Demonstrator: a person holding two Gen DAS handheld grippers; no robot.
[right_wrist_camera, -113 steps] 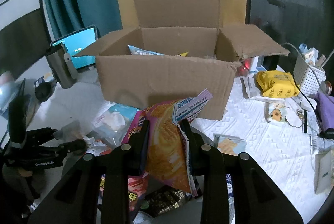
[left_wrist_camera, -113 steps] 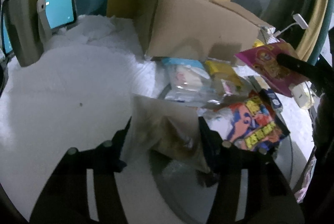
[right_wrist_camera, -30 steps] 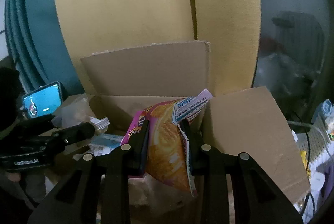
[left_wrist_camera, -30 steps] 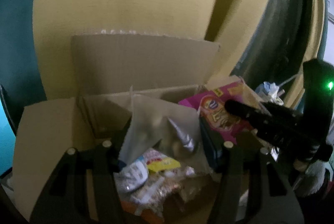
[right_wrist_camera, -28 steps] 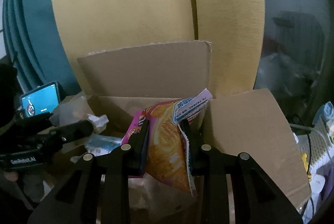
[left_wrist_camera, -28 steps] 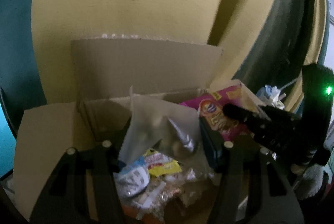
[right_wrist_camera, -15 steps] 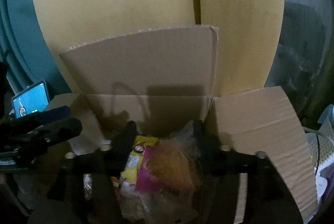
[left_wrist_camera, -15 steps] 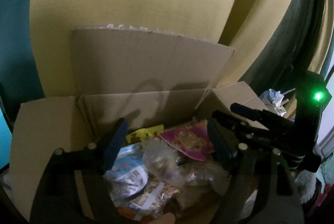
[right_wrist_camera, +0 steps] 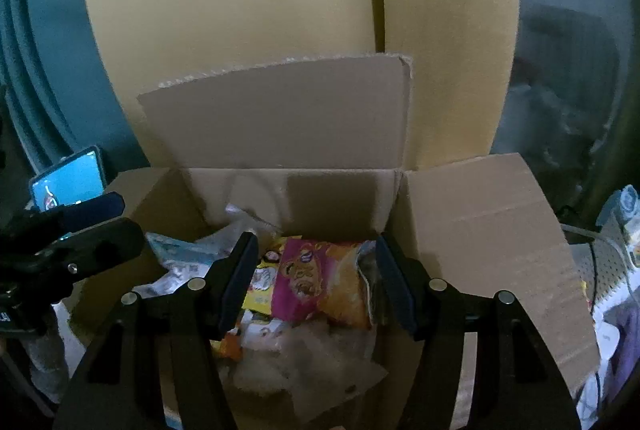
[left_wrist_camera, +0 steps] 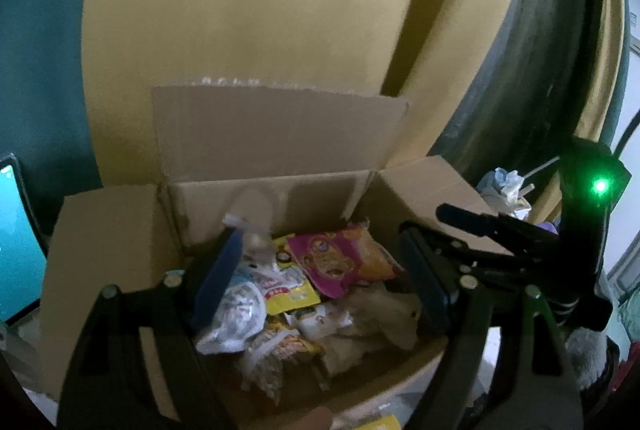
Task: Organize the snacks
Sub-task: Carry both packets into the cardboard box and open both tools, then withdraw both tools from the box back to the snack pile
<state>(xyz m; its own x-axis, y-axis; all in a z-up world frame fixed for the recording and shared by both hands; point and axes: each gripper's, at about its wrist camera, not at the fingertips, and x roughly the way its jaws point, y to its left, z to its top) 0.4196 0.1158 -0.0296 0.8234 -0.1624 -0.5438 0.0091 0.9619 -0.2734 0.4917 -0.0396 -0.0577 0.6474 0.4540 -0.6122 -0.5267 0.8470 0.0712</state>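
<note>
Both grippers hover over the open brown cardboard box (right_wrist_camera: 280, 133). The left gripper (left_wrist_camera: 316, 282) and the right gripper (right_wrist_camera: 316, 274) have jaws spread with nothing between the pads; both have just been opening. The pink-and-orange crinkled snack bag (right_wrist_camera: 320, 278) lies loose inside the box on top of the heap, beside a yellow sachet (left_wrist_camera: 290, 296) and a white-and-blue plastic pouch (left_wrist_camera: 236, 314). A crumpled clear wrapper (right_wrist_camera: 312, 354) sits nearer the front wall.

Risks, as judged:
- The two grippers are close together over one opening; drawing them out could knock one against the other or catch an upright flap.
- The heap is loose and slippery; the top bag could slide if brushed by a spread finger on exit.
- The front flap looks low; a catch there might tip or drag the box.

Surroundings: dim light. Yellow padded panels (right_wrist_camera: 240, 9) stand behind the box, a teal curtain (right_wrist_camera: 44, 49) to the left with a lit teal screen (right_wrist_camera: 68, 181) below it. The table is barely visible; at the far right it shows a white cloth (right_wrist_camera: 600, 314).
</note>
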